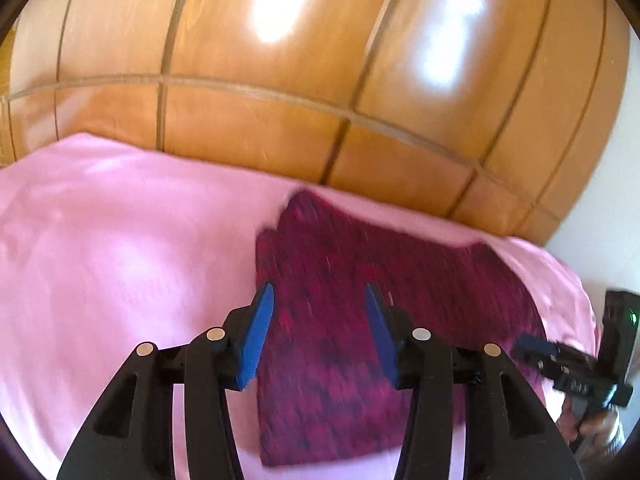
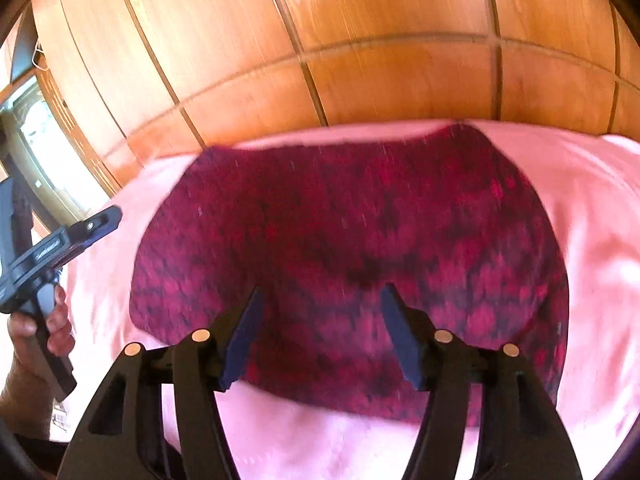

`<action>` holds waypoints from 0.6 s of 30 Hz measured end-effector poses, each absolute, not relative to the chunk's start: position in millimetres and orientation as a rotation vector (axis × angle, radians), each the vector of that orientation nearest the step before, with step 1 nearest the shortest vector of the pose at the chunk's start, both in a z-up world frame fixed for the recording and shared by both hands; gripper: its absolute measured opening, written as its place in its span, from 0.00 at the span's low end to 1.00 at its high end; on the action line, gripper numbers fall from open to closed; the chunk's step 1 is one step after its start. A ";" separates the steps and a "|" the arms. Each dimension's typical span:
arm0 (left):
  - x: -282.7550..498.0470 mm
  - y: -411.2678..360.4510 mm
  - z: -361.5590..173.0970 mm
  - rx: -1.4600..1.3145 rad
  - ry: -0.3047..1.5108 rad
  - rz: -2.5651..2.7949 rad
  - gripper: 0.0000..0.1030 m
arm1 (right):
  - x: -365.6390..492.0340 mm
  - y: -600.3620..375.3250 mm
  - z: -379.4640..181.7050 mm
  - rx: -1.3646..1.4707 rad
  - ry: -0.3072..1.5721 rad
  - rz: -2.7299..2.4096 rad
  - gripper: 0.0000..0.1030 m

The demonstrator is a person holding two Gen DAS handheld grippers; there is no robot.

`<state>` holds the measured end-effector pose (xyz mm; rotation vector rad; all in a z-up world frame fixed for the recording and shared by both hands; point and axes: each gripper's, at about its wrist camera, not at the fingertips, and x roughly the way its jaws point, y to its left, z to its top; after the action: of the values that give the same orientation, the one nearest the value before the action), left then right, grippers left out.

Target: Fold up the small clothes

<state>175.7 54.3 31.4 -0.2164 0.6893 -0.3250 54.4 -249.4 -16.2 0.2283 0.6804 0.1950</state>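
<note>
Both my left tongs (image 1: 320, 336) and right tongs (image 2: 320, 336) are open and empty, so the red sweater (image 2: 352, 248) might flop unfolded toward six o'clock on the slippery pink sheet (image 2: 580, 208).

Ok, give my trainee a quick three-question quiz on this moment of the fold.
1. True or false: the left gripper is clamped on the knit.
2. What does the knit lie on? A) bare wood B) pink sheet C) a tray
3. In the right wrist view, what does the hand at the left edge hold?

Key: 1. False: its jaws stand apart with nothing pinched, and so do those of the right gripper. 2. B: the sheet shows all round the knit, with the wood panels behind. 3. The handle of the left gripper.
</note>
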 end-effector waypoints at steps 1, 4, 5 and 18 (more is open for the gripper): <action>186.7 52.0 35.3 -0.210 0.680 -0.327 0.45 | 60.9 -247.2 -11.1 0.217 0.673 0.184 0.62; 207.8 43.2 35.2 -0.162 0.684 -0.297 0.45 | 84.1 -243.5 -2.9 0.207 0.670 0.143 0.65; 218.3 40.9 32.1 -0.153 0.701 -0.293 0.45 | 91.2 -243.4 -0.7 0.206 0.669 0.139 0.65; 313.8 41.4 -52.2 -0.148 0.930 -0.115 0.42 | 157.2 -248.0 -37.6 0.171 0.747 0.091 0.65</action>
<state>313.8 41.4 -52.2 -0.1478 0.9300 -0.1149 157.2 -248.0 -37.6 0.1710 0.7468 0.0909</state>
